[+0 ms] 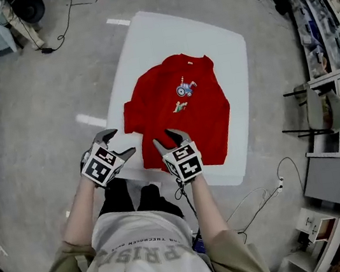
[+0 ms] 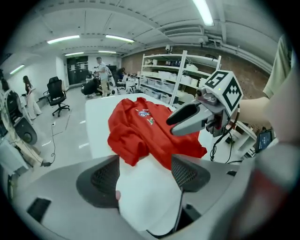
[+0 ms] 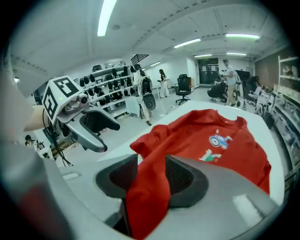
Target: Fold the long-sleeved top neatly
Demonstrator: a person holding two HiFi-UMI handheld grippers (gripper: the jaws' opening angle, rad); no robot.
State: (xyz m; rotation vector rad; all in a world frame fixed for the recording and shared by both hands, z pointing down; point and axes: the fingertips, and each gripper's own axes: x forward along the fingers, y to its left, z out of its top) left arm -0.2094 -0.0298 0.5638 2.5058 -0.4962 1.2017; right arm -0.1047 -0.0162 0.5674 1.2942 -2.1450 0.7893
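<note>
Head view is showing us standing at the near edge of a white table (image 1: 172, 35), where the red long-sleeved top (image 1: 179, 111) is lying on the half closest to us. Its collar is pointing toward the far edge, its hem is running along the near edge, and a small cartoon print (image 1: 185, 89) is facing up. The fabric is bunching in loose folds toward the table's left edge.

We are holding the right gripper (image 1: 170, 140) over the near edge of the top. In the right gripper view its jaws are pinching a strip of the red fabric (image 3: 145, 187), which is rising off the table into the grip.

We are holding the left gripper (image 1: 119, 142) just off the near left corner, beside the top and apart from it. In the left gripper view its jaws are standing wide apart with nothing between them, only bare table (image 2: 145, 197) showing beyond.
</note>
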